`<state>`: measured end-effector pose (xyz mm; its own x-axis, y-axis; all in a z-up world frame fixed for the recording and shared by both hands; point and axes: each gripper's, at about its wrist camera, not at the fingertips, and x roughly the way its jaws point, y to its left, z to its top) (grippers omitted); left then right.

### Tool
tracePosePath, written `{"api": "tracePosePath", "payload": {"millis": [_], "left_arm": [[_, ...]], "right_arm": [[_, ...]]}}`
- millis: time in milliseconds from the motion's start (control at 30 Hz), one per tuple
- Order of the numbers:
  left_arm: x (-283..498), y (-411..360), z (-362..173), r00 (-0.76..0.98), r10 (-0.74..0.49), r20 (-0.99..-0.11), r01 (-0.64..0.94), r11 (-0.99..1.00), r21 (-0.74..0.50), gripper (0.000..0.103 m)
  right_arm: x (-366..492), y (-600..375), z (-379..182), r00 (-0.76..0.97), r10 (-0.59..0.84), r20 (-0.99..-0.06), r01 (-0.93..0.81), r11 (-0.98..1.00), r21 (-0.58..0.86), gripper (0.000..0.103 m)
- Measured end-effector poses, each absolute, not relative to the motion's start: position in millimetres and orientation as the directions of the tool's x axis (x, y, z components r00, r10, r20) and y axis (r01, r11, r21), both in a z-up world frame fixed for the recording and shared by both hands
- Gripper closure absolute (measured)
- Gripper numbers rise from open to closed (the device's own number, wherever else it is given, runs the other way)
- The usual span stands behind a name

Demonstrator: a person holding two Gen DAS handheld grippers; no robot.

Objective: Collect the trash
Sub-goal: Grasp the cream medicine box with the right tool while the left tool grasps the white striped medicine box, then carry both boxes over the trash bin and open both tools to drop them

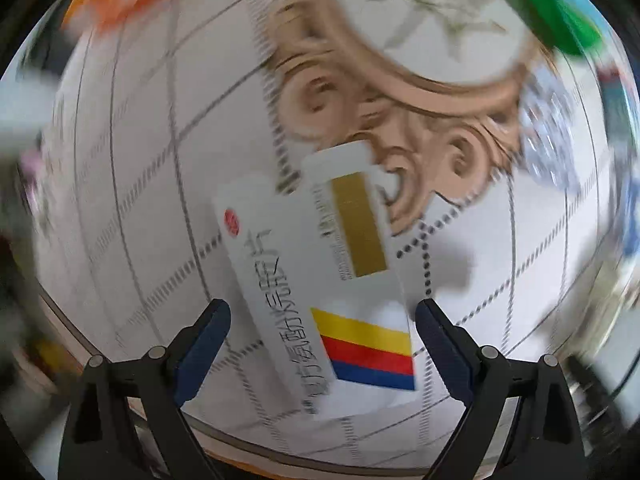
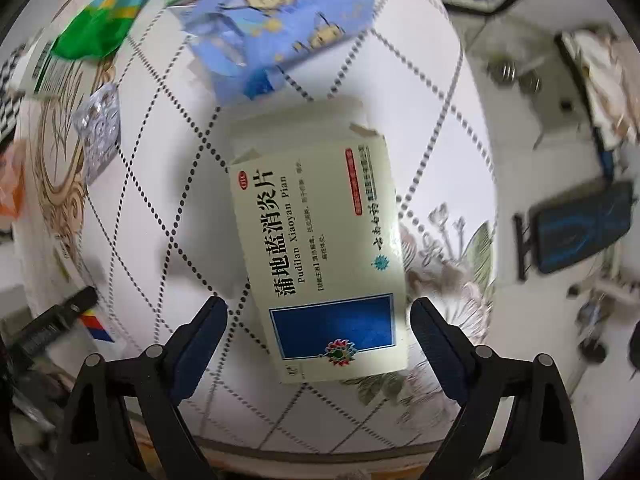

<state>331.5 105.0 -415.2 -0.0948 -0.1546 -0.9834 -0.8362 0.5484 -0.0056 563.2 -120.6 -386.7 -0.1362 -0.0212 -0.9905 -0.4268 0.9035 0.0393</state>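
In the left wrist view a white medicine box with yellow, red and blue stripes and a gold patch lies on the patterned tablecloth. My left gripper is open, its fingers either side of the box's near end, not touching. In the right wrist view a cream medicine box with a blue square and black print lies on the cloth. My right gripper is open, straddling its near end. The left gripper's finger and striped box show at the left edge of the right wrist view.
A blue tissue pack, a green wrapper, a silver blister pack and an orange wrapper lie beyond. The table edge runs at right, with floor and a dark device below.
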Motion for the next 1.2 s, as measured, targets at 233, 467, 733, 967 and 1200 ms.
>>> {"api": "tracePosePath", "payload": {"millis": [233, 467, 733, 967, 1200], "left_arm": [[324, 94, -411, -0.041, -0.077, -0.996, -0.821, 0.571, -0.01, 0.031], [308, 23, -417, -0.076, 0.037, -0.996, -0.489, 0.87, 0.07, 0.031], [278, 44, -432, -0.041, -0.016, -0.999, -0.565, 0.825, 0.01, 0.022], [272, 71, -435, -0.013, -0.03, -0.999, -0.569, 0.822, -0.018, 0.032], [258, 70, -407, 0.022, 0.042, -0.999, -0.533, 0.846, 0.024, 0.033]], "right_arm": [[553, -102, -394, -0.081, -0.043, -0.996, -0.44, 0.898, -0.003, 0.019], [524, -121, -392, -0.144, -0.012, -0.99, -0.451, 0.891, 0.054, 0.028], [497, -114, -394, -0.117, -0.049, -0.992, -0.482, 0.876, 0.014, 0.023], [494, -109, -401, -0.07, -0.061, -0.996, -0.485, 0.874, -0.02, 0.022], [481, -122, -396, -0.03, -0.04, -0.999, -0.487, 0.873, -0.021, 0.028]]}}
